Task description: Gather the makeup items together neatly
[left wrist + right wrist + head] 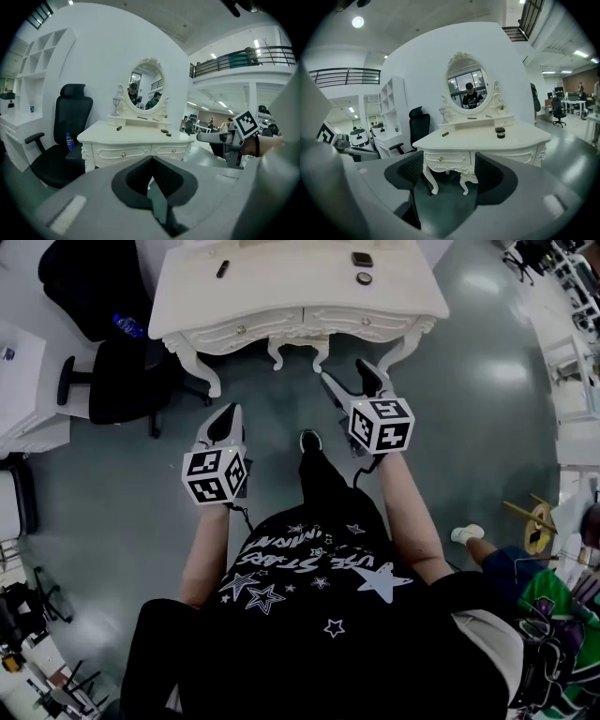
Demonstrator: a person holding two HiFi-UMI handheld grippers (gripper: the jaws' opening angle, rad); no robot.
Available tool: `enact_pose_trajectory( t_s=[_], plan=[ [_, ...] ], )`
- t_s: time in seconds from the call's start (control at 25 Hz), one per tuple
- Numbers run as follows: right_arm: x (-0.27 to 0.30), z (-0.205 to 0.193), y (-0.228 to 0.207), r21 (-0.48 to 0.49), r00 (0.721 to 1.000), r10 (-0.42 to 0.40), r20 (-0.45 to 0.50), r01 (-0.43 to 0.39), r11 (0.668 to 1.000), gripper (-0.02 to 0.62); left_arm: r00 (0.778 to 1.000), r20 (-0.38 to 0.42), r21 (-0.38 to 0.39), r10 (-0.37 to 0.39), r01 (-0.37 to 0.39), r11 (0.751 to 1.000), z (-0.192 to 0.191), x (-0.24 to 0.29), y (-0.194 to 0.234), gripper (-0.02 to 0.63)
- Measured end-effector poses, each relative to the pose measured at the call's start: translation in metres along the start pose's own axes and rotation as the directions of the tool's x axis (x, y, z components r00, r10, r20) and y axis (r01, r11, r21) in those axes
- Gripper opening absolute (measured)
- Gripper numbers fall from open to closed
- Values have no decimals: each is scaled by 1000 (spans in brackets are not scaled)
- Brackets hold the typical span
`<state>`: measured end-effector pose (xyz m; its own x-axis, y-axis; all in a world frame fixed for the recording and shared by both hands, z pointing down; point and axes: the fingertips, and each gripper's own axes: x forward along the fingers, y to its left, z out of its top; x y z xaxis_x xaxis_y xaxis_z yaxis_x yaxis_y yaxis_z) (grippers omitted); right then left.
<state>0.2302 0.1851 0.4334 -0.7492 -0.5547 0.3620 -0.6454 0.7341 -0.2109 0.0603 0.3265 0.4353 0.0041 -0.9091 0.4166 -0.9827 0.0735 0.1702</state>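
The white dressing table point(281, 296) stands ahead of me, and neither gripper reaches it. On it lie a dark stick point(222, 269), a square dark compact point(362, 259) and a round dark compact point(364, 278). In the right gripper view the stick point(445, 134) lies at the left and both compacts point(500, 132) at the right. My left gripper point(225, 420) hangs over the floor, shut and empty, its pads meeting point(151, 164). My right gripper point(350, 381) is held a little nearer the table; it is open point(449, 176) with nothing between its jaws.
A black office chair point(122, 371) with a water bottle point(128, 326) on it stands left of the table. White shelving point(23, 381) is at the far left. An oval mirror point(469, 91) rises behind the tabletop. Another person point(553, 606) sits at the lower right.
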Motion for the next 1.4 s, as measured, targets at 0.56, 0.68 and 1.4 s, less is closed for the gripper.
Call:
enact_pose_trajectory(
  t_s=[0.56,0.68,1.4],
  plan=[
    [131,68,-100,51,999,40,-28,-39,998,357,997,-9,1,82,-82,997,84,139,29,0],
    [160,75,-111,52,997,66,-33,-64,997,356,993,-9,-6,114,-114,993,91,159,39,0],
    [277,96,-121,87,987,123,-102,-114,990,347,969,-26,-77,244,-245,966,123,221,131,0]
  ],
)
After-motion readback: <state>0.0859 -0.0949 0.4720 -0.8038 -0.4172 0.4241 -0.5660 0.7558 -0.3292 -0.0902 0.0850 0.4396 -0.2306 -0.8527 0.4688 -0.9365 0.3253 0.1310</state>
